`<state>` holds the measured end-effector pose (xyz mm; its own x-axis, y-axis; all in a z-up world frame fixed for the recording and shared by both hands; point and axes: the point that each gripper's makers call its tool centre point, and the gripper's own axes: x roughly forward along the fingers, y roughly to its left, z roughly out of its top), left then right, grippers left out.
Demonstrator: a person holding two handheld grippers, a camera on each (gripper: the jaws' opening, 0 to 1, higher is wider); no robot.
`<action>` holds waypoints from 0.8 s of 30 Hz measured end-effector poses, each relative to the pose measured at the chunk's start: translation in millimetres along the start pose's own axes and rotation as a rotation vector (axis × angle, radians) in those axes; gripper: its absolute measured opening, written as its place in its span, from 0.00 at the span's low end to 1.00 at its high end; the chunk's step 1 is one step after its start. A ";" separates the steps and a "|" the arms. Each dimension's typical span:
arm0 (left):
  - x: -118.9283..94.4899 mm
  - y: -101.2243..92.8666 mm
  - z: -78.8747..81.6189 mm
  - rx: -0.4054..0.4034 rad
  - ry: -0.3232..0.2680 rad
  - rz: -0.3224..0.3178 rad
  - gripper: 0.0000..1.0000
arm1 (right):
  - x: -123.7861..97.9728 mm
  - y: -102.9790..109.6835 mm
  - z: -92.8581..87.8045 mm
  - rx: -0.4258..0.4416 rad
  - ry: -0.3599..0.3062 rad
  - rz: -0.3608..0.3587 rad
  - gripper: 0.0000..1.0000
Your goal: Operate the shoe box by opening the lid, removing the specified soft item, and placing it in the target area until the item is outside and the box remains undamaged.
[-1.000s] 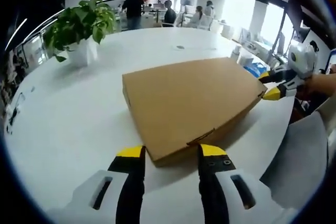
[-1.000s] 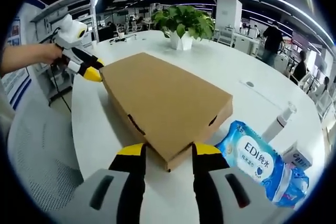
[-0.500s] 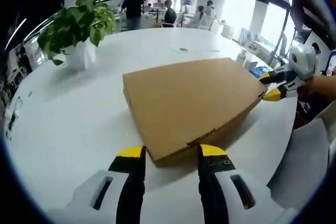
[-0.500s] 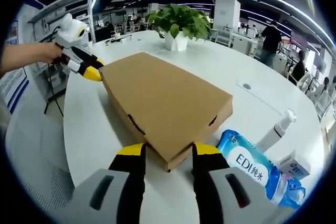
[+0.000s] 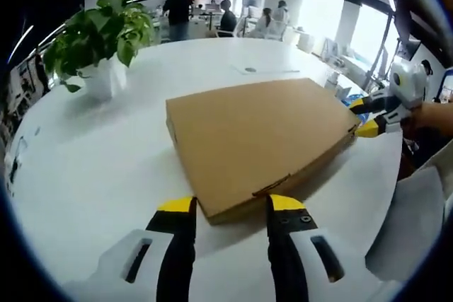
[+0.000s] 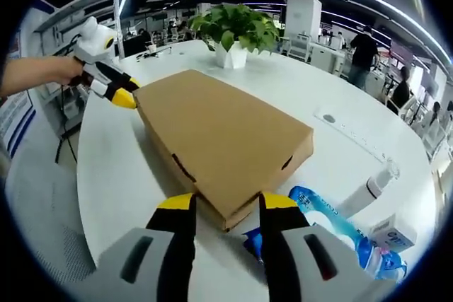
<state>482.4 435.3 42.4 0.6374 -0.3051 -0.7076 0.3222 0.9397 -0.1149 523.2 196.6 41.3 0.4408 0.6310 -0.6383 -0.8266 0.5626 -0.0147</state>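
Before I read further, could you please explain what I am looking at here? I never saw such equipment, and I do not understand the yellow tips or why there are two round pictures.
No robot here: a person holds a two-jaw hand tool in each hand, and a fisheye camera rides on each. The left gripper view looks along the left gripper; the right gripper view looks along the right gripper. The yellow tips are the jaw ends. Each gripper stands open at one end of a closed cardboard box, jaws astride a corner; nothing is clamped. The box lies on a white table. A potted plant stands farther off. Beside the right gripper lie a blue wipes pack, a white bottle and a small carton. People sit in the background.
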 end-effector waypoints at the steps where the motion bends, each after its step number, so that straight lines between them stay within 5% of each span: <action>1: 0.7 0.4 0.8 0.002 0.002 -0.001 0.38 | 0.5 -0.7 0.3 0.001 0.000 0.000 0.32; 15: 0.8 -1.7 1.2 0.002 0.004 -0.006 0.41 | 0.7 -2.3 0.1 0.001 0.005 0.001 0.32; 24: -11.0 -6.0 0.3 0.019 -0.015 0.020 0.53 | -14.4 -8.8 -2.1 -0.018 -0.014 -0.031 0.35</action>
<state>473.7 433.0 51.1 0.6544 -0.2887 -0.6988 0.3226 0.9425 -0.0874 523.4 181.5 48.9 0.4710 0.6207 -0.6268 -0.8186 0.5724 -0.0484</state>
